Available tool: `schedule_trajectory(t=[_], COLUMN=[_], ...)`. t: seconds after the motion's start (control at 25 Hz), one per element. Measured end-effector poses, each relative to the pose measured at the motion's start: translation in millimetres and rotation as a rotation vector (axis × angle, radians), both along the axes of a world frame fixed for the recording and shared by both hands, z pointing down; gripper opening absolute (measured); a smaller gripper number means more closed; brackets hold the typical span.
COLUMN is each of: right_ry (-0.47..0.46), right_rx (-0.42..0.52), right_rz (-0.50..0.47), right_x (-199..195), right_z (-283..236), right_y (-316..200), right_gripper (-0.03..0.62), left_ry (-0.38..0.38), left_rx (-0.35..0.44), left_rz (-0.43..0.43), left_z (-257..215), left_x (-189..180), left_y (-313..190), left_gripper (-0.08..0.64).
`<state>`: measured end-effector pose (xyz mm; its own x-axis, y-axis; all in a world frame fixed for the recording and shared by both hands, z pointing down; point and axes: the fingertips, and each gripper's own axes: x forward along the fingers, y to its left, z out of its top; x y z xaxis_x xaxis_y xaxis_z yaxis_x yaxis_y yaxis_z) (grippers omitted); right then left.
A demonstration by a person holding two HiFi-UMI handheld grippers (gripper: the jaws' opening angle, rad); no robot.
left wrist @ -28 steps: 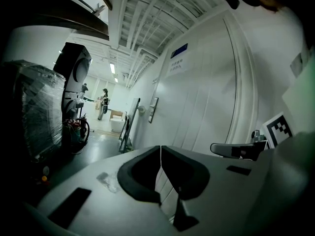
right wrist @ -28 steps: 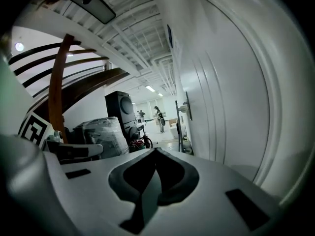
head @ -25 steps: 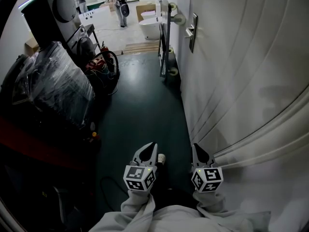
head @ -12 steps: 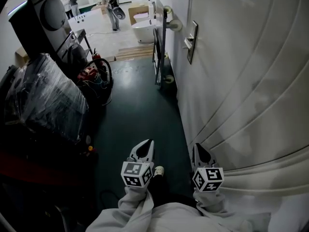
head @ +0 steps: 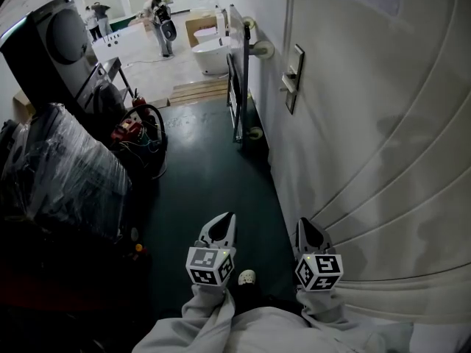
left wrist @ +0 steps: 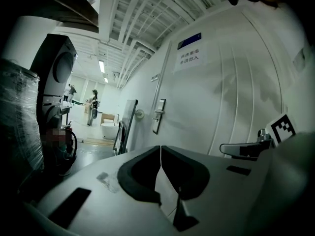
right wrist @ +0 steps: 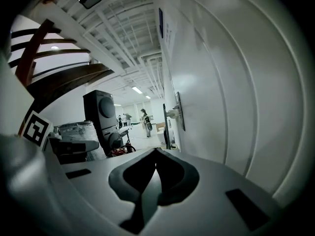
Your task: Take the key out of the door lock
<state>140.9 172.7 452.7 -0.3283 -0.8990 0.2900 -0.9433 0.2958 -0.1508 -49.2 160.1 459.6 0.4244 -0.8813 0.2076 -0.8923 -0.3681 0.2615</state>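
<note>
White door, dark lock plate far along it on the right.
The lock plate (head: 295, 78) with its lever handle (head: 288, 75) is sitting on the white door (head: 368, 131), well apart from both claws; the key is too small to make out there. The left gripper (head: 224, 222) and right gripper (head: 305, 227) are hanging near the person, side by side, each with jaws pressed together on nothing, above the dark green floor (head: 213, 175).

Right: white panelled door (head: 368, 123), metal lock plate (head: 293, 78) on it.
Left: plastic-wrapped bundle (head: 66, 171), opposite the door.
Far end: white bathtub (head: 212, 54), beyond both.
</note>
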Motion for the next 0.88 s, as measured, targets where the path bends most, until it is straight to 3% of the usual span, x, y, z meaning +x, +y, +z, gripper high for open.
schedule_trajectory(t=[0.4, 0.88], right_ry=[-0.003, 0.007], right_rx=[-0.008, -0.062], right_rz=[0.021, 0.021], right_x=[-27, -43], right_z=[9, 21], right_y=[-45, -56], right_gripper=[0.051, 0.051], left_ry=[0.008, 0.029], left_rx=[-0.005, -0.065], left_rz=[0.044, 0.052], left_z=[9, 29], left_x=[-17, -27], left_y=[-51, -52], left_gripper=[0.018, 0.018])
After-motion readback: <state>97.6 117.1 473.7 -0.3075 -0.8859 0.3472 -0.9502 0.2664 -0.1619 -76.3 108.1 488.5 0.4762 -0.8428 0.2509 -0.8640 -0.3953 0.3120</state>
